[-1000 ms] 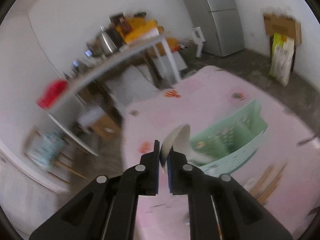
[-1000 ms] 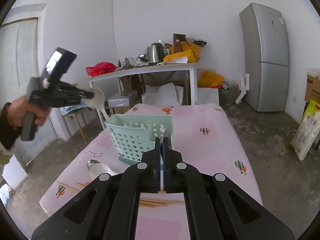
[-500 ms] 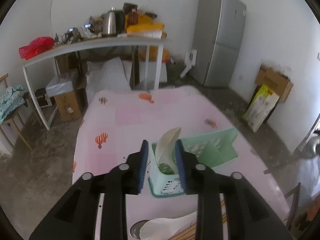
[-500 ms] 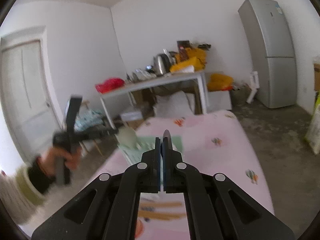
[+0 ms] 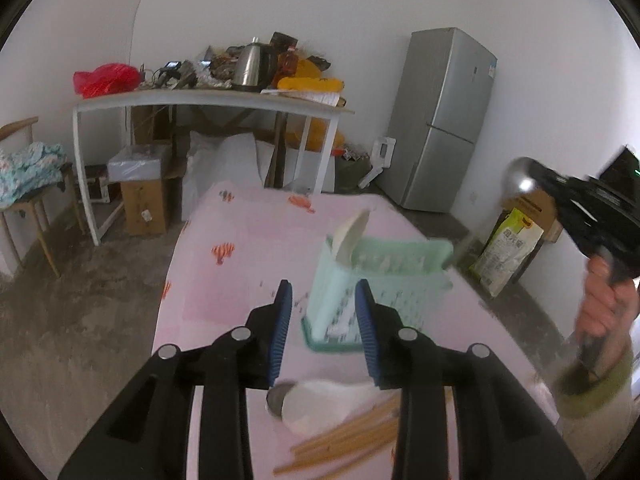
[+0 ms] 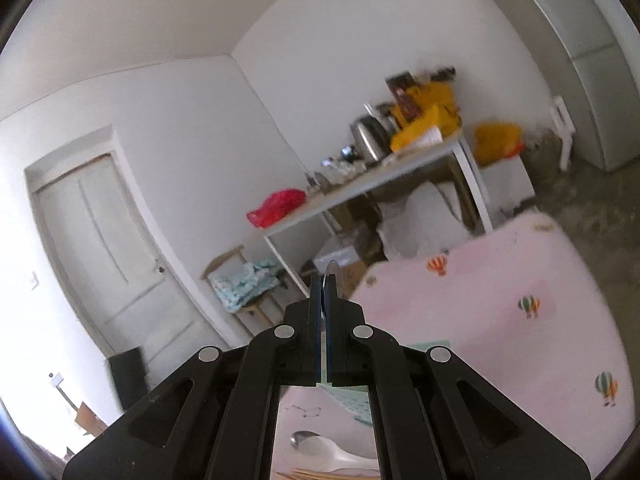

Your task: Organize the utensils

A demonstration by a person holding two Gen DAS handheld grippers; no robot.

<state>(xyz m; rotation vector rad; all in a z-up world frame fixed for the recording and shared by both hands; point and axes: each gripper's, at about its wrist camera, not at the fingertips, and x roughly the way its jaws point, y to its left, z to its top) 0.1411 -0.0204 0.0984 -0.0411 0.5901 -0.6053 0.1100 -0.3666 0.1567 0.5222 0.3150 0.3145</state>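
A mint green basket (image 5: 384, 280) stands on the pink table (image 5: 240, 276) with a white spoon (image 5: 352, 232) upright in its near end. My left gripper (image 5: 324, 320) is open just short of the basket, and nothing is pressed between its blue pads (image 5: 282, 332). Below it lie another white spoon (image 5: 324, 398), a metal spoon (image 5: 275, 398) and wooden chopsticks (image 5: 344, 440). At the right a hand (image 5: 604, 308) holds my right gripper (image 5: 538, 184) in the air, shut on a metal spoon (image 5: 520, 176). That spoon (image 6: 330, 276) shows edge-on between the shut fingers of the right gripper (image 6: 323, 296).
Beyond the pink table a white side table (image 5: 208, 102) carries a kettle (image 5: 250, 66) and clutter. A grey fridge (image 5: 444, 120) stands at the back right, with a chair (image 5: 28, 184) at the left. A sack (image 5: 508, 256) leans by the right wall. The right wrist view shows a door (image 6: 108, 256).
My left gripper opened, left the white spoon standing in the basket and drew back toward me. My right gripper rose and rolled with the metal spoon still in it.
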